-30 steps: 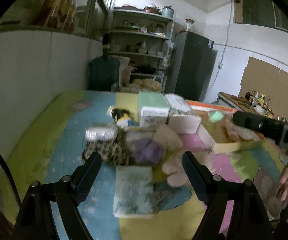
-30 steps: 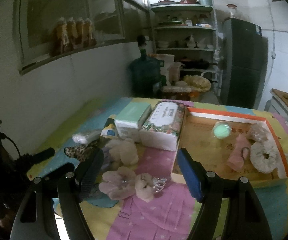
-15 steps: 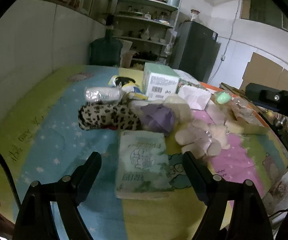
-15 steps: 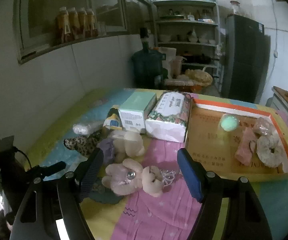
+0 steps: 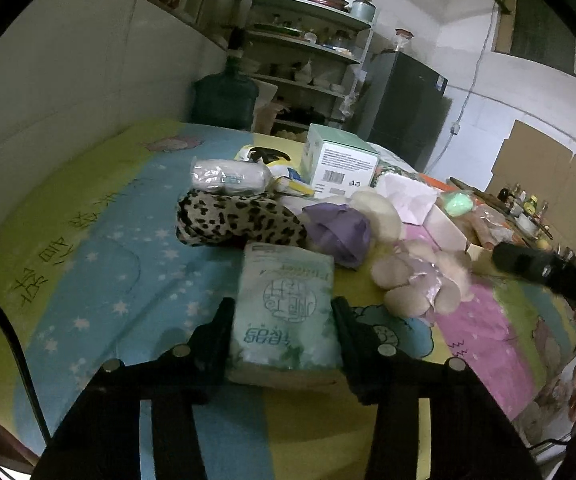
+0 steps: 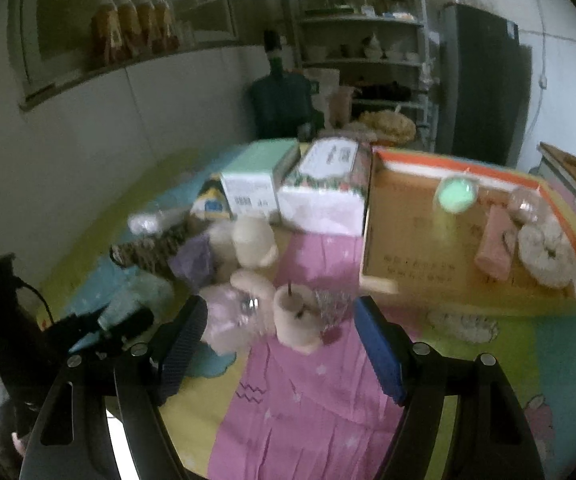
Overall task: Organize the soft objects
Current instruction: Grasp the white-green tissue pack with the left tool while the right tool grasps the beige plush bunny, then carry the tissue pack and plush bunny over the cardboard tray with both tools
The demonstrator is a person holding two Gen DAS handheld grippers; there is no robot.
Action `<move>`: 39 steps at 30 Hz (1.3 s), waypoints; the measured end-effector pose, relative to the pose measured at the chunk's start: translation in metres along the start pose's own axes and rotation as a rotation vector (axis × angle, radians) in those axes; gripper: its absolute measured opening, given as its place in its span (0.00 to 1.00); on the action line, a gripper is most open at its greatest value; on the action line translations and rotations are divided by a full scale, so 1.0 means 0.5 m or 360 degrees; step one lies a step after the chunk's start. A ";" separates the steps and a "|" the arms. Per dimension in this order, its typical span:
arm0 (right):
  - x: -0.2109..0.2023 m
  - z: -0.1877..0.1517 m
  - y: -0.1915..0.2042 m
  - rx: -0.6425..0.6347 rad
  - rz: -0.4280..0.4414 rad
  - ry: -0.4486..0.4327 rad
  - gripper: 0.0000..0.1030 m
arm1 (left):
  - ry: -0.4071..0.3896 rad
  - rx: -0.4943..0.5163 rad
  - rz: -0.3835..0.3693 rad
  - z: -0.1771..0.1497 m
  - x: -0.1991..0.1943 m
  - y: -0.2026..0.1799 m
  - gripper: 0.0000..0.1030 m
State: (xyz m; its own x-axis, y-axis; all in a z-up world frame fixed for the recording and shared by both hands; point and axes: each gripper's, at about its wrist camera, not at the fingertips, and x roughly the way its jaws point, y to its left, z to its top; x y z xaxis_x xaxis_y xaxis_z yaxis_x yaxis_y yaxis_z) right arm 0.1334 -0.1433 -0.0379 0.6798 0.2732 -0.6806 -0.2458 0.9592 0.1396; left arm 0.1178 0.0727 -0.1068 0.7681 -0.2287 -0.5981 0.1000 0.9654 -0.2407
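My left gripper (image 5: 284, 332) has its fingers against both sides of a pale green tissue pack (image 5: 286, 308) lying on the colourful table mat. Behind the pack lie a leopard-print cloth (image 5: 232, 220), a purple cloth (image 5: 337, 230) and a cream plush (image 5: 379, 208). My right gripper (image 6: 280, 340) is open and empty, with a pink and cream plush hair tie (image 6: 264, 312) between and just beyond its fingertips. The cardboard tray (image 6: 403, 240) at right holds a green ball (image 6: 456, 195), a pink roll (image 6: 493, 246) and a white fluffy scrunchie (image 6: 545, 250).
A mint box (image 6: 256, 178) and a floral tissue pack (image 6: 325, 190) stand at the back of the table. A wrapped silver roll (image 5: 228, 178) lies at back left. A water jug (image 5: 226, 98), shelves and a dark fridge (image 5: 403, 104) stand behind the table.
My left gripper has moved forward and down and closed in around the green tissue pack. My right gripper has moved forward and down toward the plush hair tie.
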 end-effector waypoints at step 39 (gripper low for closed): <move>0.130 -0.004 0.021 0.0233 0.0098 0.0089 0.29 | -0.0142 0.0067 -0.0088 0.026 -0.048 0.007 0.41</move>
State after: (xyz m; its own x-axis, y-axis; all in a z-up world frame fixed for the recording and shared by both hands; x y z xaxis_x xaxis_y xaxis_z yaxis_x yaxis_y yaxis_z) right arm 0.1735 -0.1157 -0.0823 0.6260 0.3314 -0.7059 -0.1796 0.9422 0.2830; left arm 0.1080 0.0834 -0.0834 0.8138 -0.2717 -0.5137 0.1691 0.9564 -0.2380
